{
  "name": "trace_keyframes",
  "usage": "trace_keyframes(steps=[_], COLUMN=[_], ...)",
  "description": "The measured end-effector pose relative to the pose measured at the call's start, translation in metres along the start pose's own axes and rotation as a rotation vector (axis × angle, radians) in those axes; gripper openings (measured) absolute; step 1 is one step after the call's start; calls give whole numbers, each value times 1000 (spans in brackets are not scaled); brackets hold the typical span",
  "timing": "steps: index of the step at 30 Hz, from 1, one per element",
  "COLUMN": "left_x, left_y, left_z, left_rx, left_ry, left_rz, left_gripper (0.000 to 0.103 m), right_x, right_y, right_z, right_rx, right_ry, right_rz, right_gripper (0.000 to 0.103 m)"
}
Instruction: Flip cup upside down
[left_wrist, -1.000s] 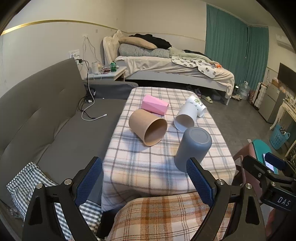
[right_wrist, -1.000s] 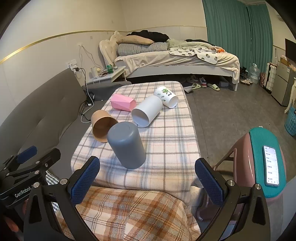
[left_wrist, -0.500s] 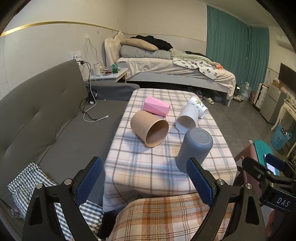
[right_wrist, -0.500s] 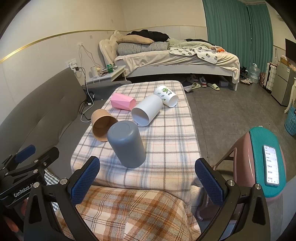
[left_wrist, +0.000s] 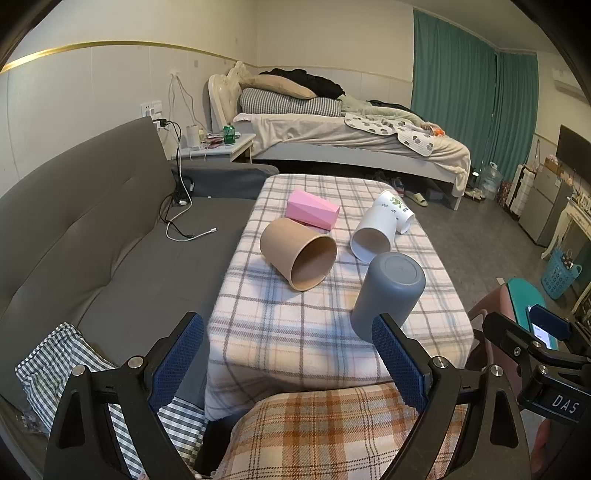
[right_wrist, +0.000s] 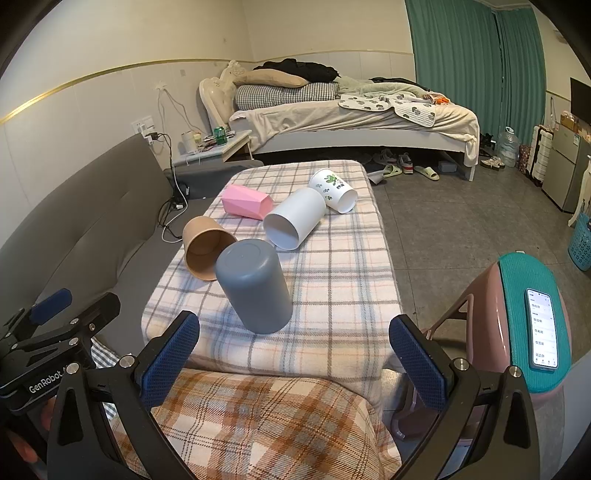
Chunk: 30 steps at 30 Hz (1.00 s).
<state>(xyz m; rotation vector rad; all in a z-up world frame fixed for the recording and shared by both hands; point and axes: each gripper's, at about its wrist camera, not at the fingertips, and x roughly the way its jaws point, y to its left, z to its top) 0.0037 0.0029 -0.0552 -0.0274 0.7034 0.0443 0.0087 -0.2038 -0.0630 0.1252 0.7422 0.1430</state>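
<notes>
A grey cup (left_wrist: 388, 291) (right_wrist: 253, 286) stands upside down near the front of the plaid-covered table (left_wrist: 295, 332) (right_wrist: 343, 295). A brown paper cup (left_wrist: 299, 251) (right_wrist: 205, 247), a white cup (left_wrist: 373, 232) (right_wrist: 293, 218), a printed white cup (left_wrist: 397, 210) (right_wrist: 334, 190) and a pink cup (left_wrist: 313, 209) (right_wrist: 245, 201) lie on their sides behind it. My left gripper (left_wrist: 288, 362) and right gripper (right_wrist: 295, 360) are both open and empty, held back from the table's near edge.
A grey sofa (left_wrist: 92, 236) with cables runs along the left. A pink stool with a teal pad and a phone (right_wrist: 541, 328) stands to the right. A plaid cushion (right_wrist: 258, 424) lies just below the grippers. A bed (left_wrist: 351, 136) is at the back.
Both grippers have drawn back slightly from the table. The cups have not moved.
</notes>
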Motion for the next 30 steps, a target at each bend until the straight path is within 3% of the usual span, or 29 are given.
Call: trace_keyframes(steps=[30], left_x=[3], left_y=[1], left_z=[-7], left_rx=[-5], left_ry=[9], left_rz=[-2], left_gripper=[95], right_x=[1], right_y=[2], right_z=[-2], right_rx=[-3], right_ry=[4], right_rz=[1], right_gripper=[103])
